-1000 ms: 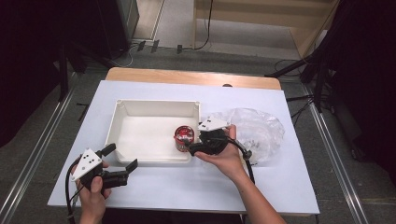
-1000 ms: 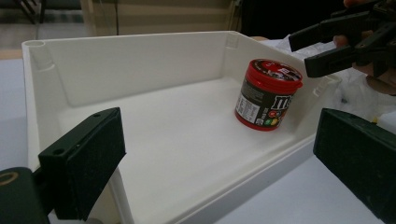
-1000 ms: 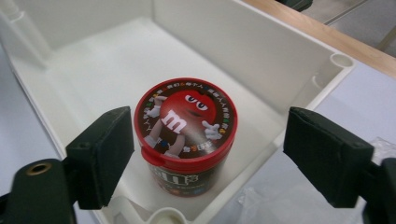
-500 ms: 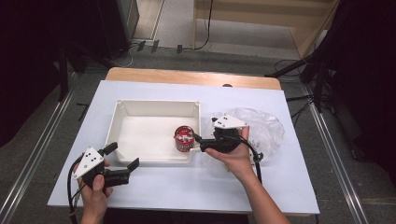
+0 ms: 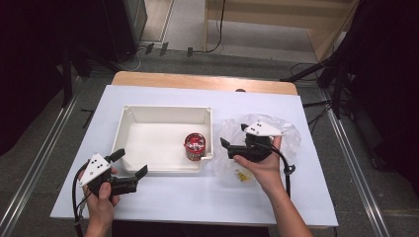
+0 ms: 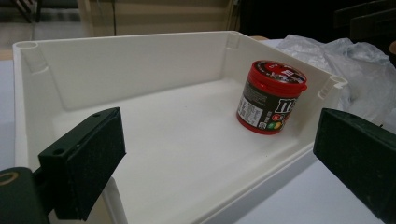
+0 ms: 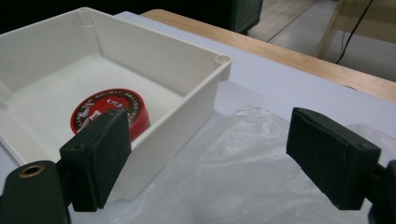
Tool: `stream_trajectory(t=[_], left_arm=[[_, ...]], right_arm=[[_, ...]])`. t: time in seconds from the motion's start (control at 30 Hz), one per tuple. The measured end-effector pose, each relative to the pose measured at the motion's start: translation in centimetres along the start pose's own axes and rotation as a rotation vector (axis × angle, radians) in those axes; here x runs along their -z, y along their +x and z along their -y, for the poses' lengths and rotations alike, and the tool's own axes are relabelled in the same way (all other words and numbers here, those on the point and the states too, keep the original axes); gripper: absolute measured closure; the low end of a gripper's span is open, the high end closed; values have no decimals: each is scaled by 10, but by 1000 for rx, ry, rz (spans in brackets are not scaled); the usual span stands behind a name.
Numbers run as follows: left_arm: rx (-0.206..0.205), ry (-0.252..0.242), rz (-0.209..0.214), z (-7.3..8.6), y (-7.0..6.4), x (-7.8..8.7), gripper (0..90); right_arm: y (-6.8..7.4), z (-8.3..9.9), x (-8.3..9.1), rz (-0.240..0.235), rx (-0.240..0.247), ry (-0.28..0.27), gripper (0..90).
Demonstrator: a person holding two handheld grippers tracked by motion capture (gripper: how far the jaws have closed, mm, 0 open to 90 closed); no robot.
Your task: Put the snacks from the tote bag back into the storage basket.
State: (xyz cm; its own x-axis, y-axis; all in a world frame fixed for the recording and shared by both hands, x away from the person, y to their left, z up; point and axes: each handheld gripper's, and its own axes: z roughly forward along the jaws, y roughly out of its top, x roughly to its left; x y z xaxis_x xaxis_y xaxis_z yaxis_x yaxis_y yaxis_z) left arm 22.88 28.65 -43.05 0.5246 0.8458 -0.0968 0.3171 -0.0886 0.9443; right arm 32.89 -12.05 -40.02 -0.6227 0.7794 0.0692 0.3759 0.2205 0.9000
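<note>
A red candy tub (image 5: 194, 146) with a printed lid stands upright in the near right corner of a white tray (image 5: 168, 108). My right gripper (image 5: 233, 135) is open and holds nothing. It hovers just right of the tray over a crumpled clear plastic bag (image 5: 286, 133), jaws pointing left. In the right gripper view the tub (image 7: 116, 105) sits behind the tray wall (image 7: 187, 116), left of my right gripper (image 7: 215, 158). My left gripper (image 5: 131, 162) is open at the tray's near left edge. In its view the tub (image 6: 271, 100) stands ahead between the jaws of the left gripper (image 6: 219, 163).
The tray sits on a white table (image 5: 197, 197) with a wooden strip (image 5: 202, 81) along its far edge. A small yellow scrap (image 5: 242, 175) lies in the near part of the bag. Dark floor, cables and rails surround the table.
My right gripper has drawn back to the right, from beside the tub at the tray's corner to over the plastic bag. The tub stays in the tray. The left gripper has barely moved.
</note>
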Motion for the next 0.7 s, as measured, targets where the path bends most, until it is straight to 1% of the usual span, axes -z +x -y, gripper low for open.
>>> stream_trajectory(t=[0.17, 0.33, 0.5, 0.63, 0.7], left_arm=[[-1, 0, 0, -1, 0, 0, 27], [7, -6, -2, -1, 1, 1, 27], [6, -4, 0, -1, 1, 1, 27], [12, -3, 2, 0, 0, -1, 27], [9, 4, 3, 1, 0, -1, 27]], right_arm=[[-11, 6, 11, 26, -24, -6, 145], [-19, 12, 20, 45, -37, -9, 145], [-27, 19, 29, 70, -47, -11, 145], [-34, 25, 36, 80, -70, -10, 145], [-36, 28, 39, 88, -70, -12, 145]])
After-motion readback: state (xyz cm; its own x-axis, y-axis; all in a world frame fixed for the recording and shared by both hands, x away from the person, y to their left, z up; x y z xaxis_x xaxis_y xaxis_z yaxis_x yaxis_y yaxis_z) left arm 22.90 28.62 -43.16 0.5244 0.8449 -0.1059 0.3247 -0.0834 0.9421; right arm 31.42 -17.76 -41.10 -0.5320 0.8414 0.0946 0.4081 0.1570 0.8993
